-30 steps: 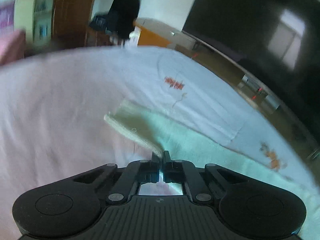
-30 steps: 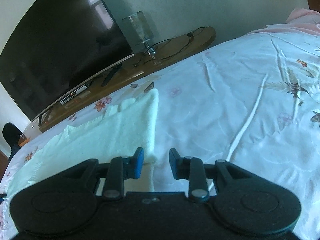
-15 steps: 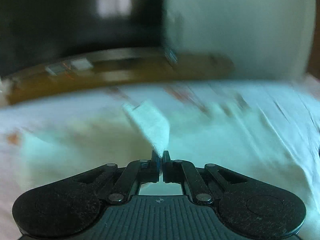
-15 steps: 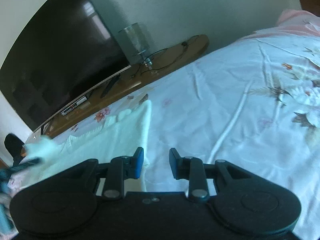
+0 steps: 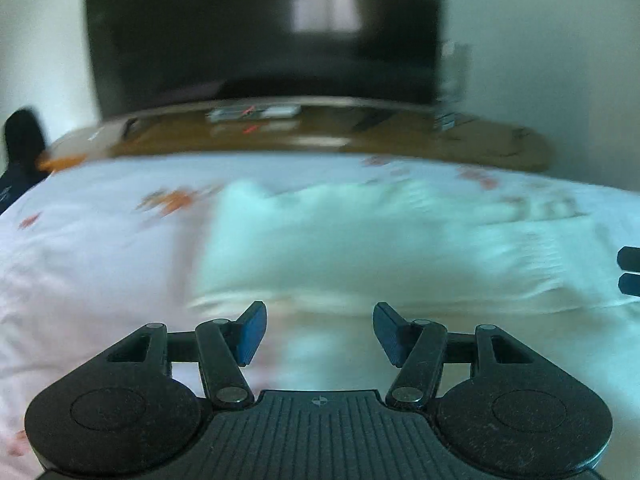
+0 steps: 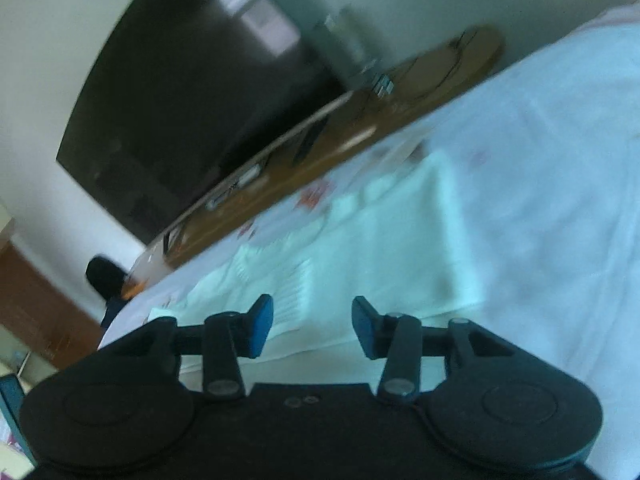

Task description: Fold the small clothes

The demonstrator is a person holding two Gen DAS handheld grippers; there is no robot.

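I judge one fold complete: the pale garment (image 5: 360, 248) lies doubled on the bedsheet (image 5: 100, 248). My left gripper (image 5: 319, 332) and right gripper (image 6: 312, 326) gape wide, empty. Further folds remain.

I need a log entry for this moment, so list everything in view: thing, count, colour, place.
knit garment: one, pale mint white, lying flat on the bed ahead of both grippers.
bedsheet: one, white with orange and pink flower prints, covering the bed.
television: one, black and switched off, on the cabinet past the bed's far edge.
wooden cabinet: one, brown, along the wall under the television.
glass lamp: one, clear grey, blurred, on the cabinet beside the television.
dark chair-like shape: one, black, at the far left; too blurred to name surely.
left gripper: one, black with blue pads, open, empty, over the garment's near edge.
right gripper: one, black with blue pads, open, empty.
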